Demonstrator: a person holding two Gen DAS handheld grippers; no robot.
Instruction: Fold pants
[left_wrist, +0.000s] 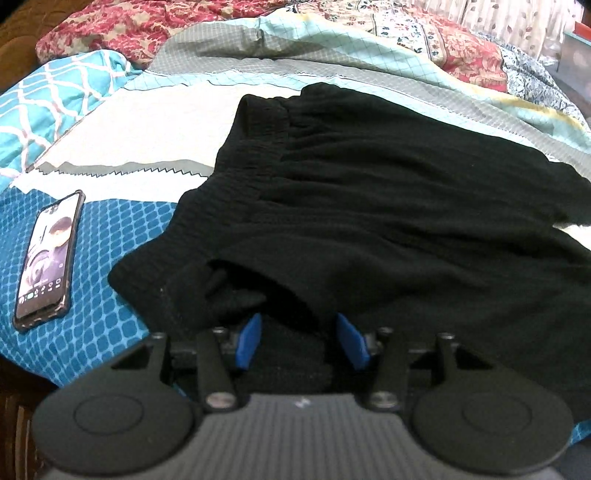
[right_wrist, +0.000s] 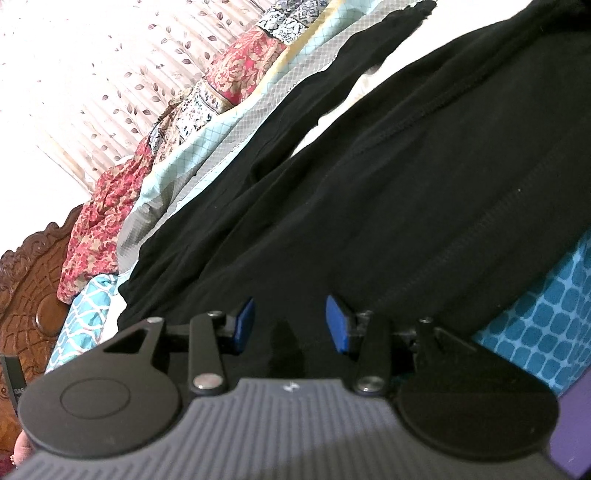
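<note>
Black pants (left_wrist: 369, 192) lie spread on the bed, elastic waistband toward the far left in the left wrist view. My left gripper (left_wrist: 295, 325) is open, its blue fingers (left_wrist: 249, 341) pushed in against a bunched fold of the pants at the near edge, cloth between them. In the right wrist view the pants (right_wrist: 406, 184) fill the middle, seams running diagonally. My right gripper (right_wrist: 290, 317) is open, its blue fingers (right_wrist: 337, 325) apart, with black cloth between and over the tips.
A phone (left_wrist: 48, 258) with a lit screen lies on the blue patterned bedsheet (left_wrist: 110, 240) left of the pants. Rumpled floral and checked quilts (left_wrist: 332, 44) lie behind. A carved wooden headboard (right_wrist: 29, 288) stands at the left in the right wrist view.
</note>
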